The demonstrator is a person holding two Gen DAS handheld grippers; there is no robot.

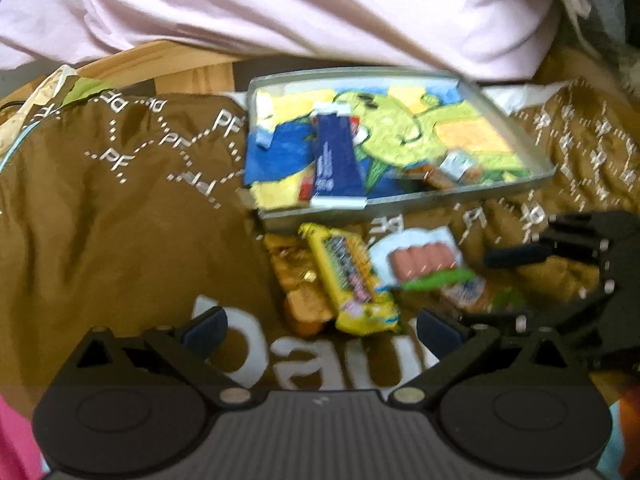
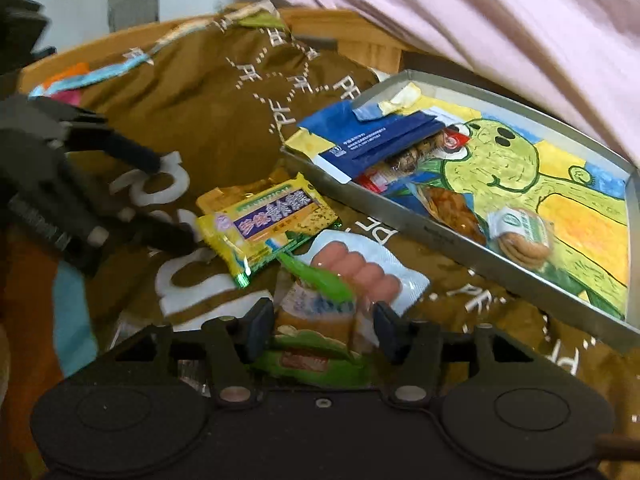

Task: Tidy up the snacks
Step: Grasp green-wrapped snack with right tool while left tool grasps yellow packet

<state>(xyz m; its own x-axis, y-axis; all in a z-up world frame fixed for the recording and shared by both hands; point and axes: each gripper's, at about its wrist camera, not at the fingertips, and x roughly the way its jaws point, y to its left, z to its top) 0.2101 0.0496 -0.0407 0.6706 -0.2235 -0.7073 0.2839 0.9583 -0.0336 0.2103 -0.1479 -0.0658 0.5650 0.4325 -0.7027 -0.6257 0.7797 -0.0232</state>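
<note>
A metal tray (image 1: pixel 400 200) (image 2: pixel 460 236) with a green cartoon picture holds a blue snack pack (image 1: pixel 334 156) (image 2: pixel 372 144), a biscuit pack (image 2: pixel 520 232) and other small snacks. In front of it on the brown cloth lie a yellow cracker pack (image 1: pixel 348 276) (image 2: pixel 268 220), a white sausage pack (image 1: pixel 420 256) (image 2: pixel 360 268) and an orange-green snack pack (image 2: pixel 316 320) (image 1: pixel 464 292). My left gripper (image 1: pixel 320 328) is open, just short of the yellow pack. My right gripper (image 2: pixel 320 328) is open, its jaws on either side of the orange-green pack.
The brown printed cloth (image 1: pixel 120 200) covers a wooden table (image 1: pixel 192 68). A person in a pink shirt (image 1: pixel 320 8) stands behind the tray. More wrappers (image 2: pixel 80 76) lie at the cloth's far left edge.
</note>
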